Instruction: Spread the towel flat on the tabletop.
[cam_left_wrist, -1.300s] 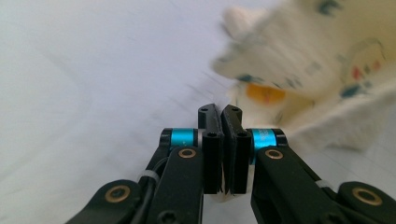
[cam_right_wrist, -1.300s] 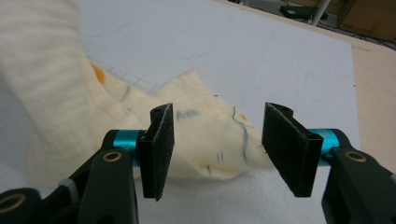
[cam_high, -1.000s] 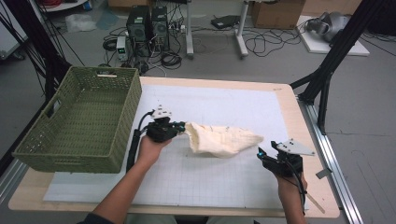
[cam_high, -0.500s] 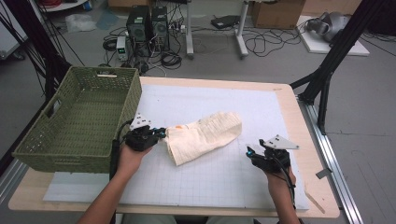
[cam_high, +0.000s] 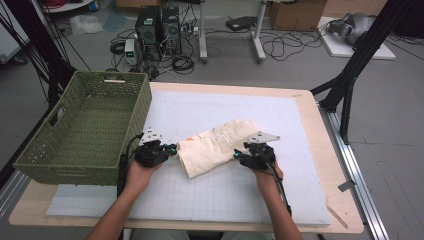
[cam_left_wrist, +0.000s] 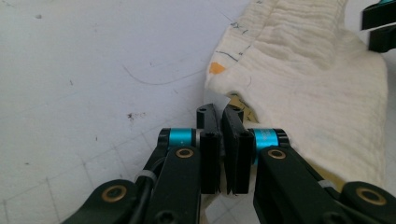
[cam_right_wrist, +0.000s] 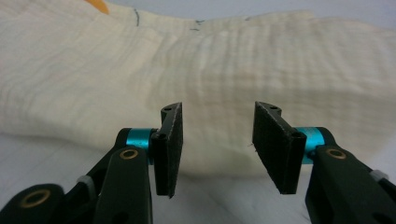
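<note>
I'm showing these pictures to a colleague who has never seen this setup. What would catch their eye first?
Probably the folded cream cloth lying mid-table on the white gridded mat, with a hand-held gripper at each end. The left gripper is shut on its left edge; the right gripper faces its other side, fingers apart. A big green woven basket stands at the left.

Lab: computer towers (cam_high: 159, 25), floor cables (cam_high: 280, 47)
</note>
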